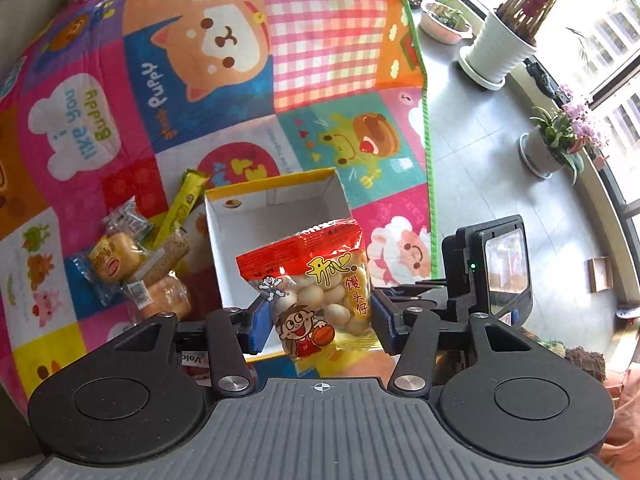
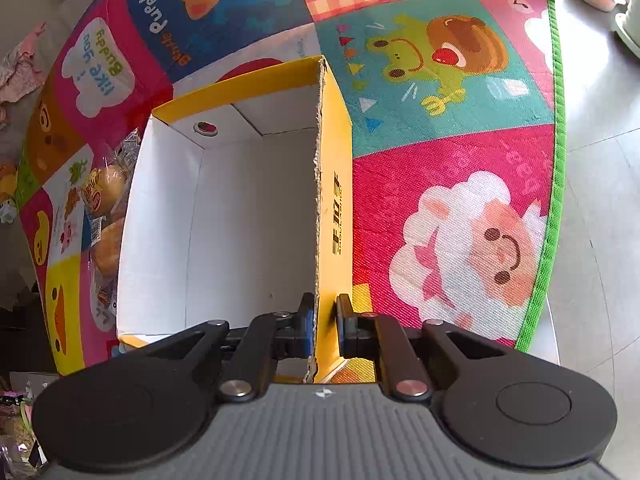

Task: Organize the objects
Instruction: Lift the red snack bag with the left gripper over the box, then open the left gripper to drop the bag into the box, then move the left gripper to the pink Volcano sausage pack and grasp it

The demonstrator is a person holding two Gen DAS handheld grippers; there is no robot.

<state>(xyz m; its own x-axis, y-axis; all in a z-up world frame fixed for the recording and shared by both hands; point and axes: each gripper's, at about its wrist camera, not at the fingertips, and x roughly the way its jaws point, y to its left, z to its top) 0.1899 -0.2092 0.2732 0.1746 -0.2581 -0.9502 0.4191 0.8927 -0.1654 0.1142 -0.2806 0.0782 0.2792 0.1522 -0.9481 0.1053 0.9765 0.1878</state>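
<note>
Pictured above a patchwork play mat [image 1: 328, 40]: red snack bag [image 1: 320, 280] of round biscuits, pinched upright by its two side edges in the jaws of the left gripper [image 1: 322, 320] and hanging over the near end of an open cardboard box [image 1: 272, 184]. Across from it, right gripper [image 2: 323, 320] with jaws drawn narrow astride the box's right wall [image 2: 336, 184], apparently clamping it to steady the box. Nothing inside the box in either view. Waiting just left of the box on the mat: wrapped buns [image 1: 112, 260], a yellow stick pack [image 1: 184, 204] and other small packets. Step in hand, by all appearances: getting the bag into the box. To do it well, carry the bag forward until well clear of the near wall, then lower it close to the white floor of the box before easing the jaws apart, rather than dropping from height. Lay it toward a corner or flat along one side, leaving room for the pile outside. Hold the right-hand clamp firm throughout, since a light box on a soft mat looks liable to slide or tip if nudged. Go gently on the squeeze; crisp biscuits in a thin film bag probably crush easily.
</note>
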